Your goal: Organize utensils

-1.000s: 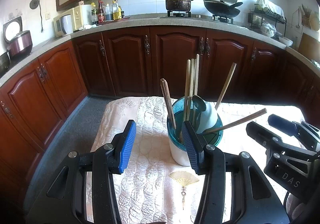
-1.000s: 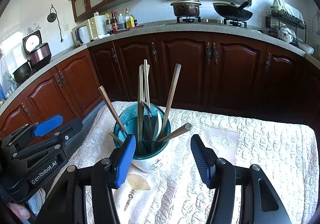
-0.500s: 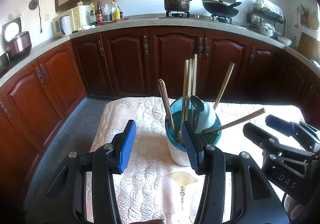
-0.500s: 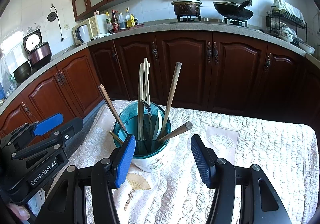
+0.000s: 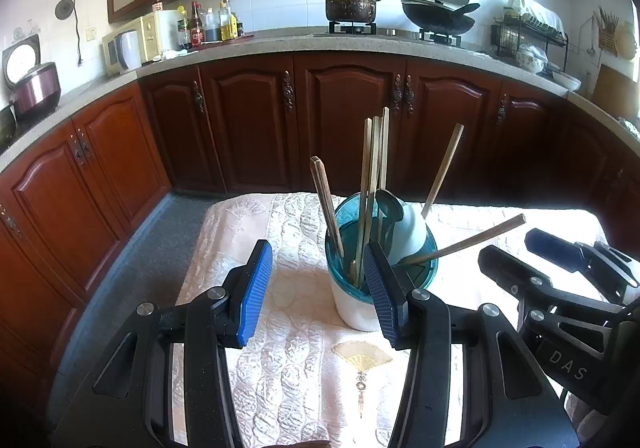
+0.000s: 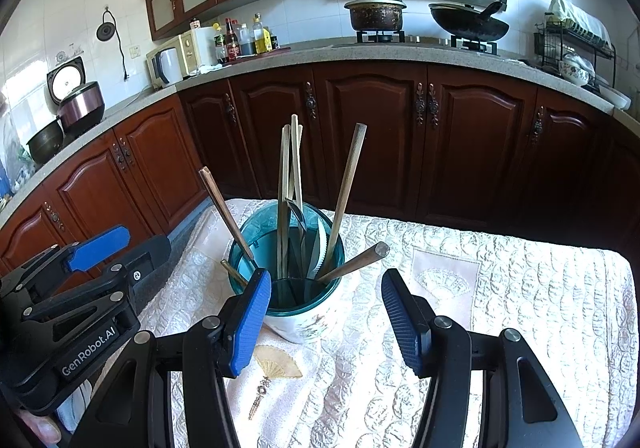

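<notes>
A white utensil holder [image 5: 352, 308] with a teal rim stands on the cloth-covered table [image 5: 288, 376]. In it are chopsticks [image 5: 374, 167], wooden handles [image 5: 464, 244] and a spoon [image 5: 390, 203]. My left gripper [image 5: 316, 260] is open and empty, just short of the holder, its right pad in front of the rim. In the right wrist view the holder [image 6: 296, 328] sits between and beyond the open pads of my right gripper [image 6: 325, 280], which touch nothing; chopsticks [image 6: 285, 187] stand upright. Each gripper shows in the other's view: right gripper [image 5: 510, 248], left gripper [image 6: 142, 240].
A small fan-shaped ornament [image 5: 362, 358] lies on the quilted cloth in front of the holder. Dark wooden cabinets [image 5: 344, 119] and a counter with a pot [image 5: 351, 5] and a wok [image 5: 438, 17] run behind the table. The table's far edge is close behind the holder.
</notes>
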Tool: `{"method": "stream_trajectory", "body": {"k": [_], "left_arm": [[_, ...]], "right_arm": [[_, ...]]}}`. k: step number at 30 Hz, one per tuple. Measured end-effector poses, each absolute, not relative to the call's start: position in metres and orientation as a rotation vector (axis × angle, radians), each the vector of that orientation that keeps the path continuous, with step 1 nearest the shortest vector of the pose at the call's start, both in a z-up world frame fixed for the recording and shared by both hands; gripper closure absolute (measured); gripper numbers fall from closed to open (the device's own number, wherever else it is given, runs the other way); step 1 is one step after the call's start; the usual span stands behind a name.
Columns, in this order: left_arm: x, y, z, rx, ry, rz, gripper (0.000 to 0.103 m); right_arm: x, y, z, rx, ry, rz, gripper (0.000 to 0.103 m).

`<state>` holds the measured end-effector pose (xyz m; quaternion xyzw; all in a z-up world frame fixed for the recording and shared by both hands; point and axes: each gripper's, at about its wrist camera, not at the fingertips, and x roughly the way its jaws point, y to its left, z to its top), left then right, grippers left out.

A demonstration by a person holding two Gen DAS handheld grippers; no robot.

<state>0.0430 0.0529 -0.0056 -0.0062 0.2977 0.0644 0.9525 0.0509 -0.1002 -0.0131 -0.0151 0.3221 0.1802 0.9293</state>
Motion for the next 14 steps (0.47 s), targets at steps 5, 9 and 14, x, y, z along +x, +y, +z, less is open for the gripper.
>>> {"method": "stream_trajectory", "body": {"k": [5,9,14], "left_arm": [[0.043,0.0532,-0.006,-0.018,0.605,0.128,0.056],[0.044,0.0551,-0.0064,-0.032,0.603,0.119,0.056],[0.0449,0.0555,-0.0074,-0.029,0.598,0.117,0.056]], "right_arm": [[0.0519,-0.0998,-0.0134,-0.033,0.661,0.37,0.047],[0.0528,-0.1003,-0.0142,-0.033,0.664,0.372,0.047],[0.0581,-0.1061,-0.0165,-0.029,0.669,0.37,0.047]]}}
